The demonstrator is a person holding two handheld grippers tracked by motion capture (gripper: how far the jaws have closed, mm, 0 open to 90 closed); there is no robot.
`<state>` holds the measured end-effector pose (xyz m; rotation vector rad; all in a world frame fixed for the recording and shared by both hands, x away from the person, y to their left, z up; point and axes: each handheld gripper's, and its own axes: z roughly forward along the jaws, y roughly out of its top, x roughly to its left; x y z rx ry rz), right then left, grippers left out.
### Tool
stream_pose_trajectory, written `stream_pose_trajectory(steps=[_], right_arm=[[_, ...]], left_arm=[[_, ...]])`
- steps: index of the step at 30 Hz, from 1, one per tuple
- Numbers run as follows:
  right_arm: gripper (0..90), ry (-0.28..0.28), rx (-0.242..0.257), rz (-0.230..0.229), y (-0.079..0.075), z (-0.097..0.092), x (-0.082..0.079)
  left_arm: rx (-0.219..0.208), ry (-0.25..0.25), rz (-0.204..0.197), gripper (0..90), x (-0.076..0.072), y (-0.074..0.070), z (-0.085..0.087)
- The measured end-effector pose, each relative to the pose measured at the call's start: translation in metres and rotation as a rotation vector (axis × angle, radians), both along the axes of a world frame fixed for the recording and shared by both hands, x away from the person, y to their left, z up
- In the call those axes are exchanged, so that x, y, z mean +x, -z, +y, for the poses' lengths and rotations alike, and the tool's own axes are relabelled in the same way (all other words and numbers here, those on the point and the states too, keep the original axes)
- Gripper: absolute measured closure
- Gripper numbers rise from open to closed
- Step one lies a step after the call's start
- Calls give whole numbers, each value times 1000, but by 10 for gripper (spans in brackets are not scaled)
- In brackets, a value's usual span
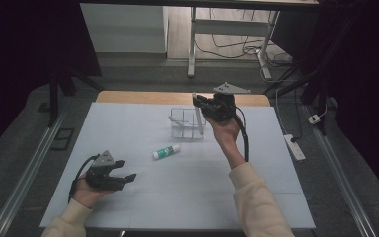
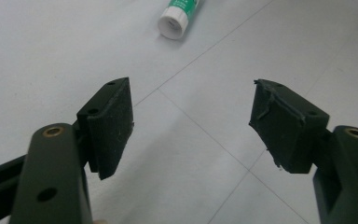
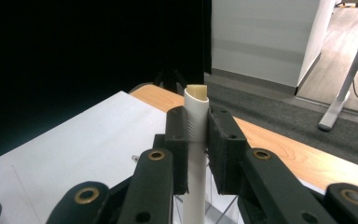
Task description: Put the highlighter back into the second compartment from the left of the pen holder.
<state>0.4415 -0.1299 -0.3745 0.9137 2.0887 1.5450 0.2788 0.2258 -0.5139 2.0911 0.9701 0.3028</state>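
My right tongs clench a white tube above the organizer; tilted, it could miss. Left tongs released.

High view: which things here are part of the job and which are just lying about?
In the job:
- white tube, upright, clamped in the right gripper
- clear organizer box beneath it

Lying about:
- glue stick on the table
- left gripper, open, holding nothing

no readable text, label, brand, number or sign anywhere; glue stick has green label, its print too blurred to read.
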Motion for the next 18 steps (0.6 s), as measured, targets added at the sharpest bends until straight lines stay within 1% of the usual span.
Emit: stream_pose_trajectory(steps=[8,18], right_arm=[[777,10,2,-10,-5,4,6],[777,16,10,-20,-6,11,13]], left_arm=[[0,1,-2,297,0,0,0],[-3,3,-3,297,0,0,0]])
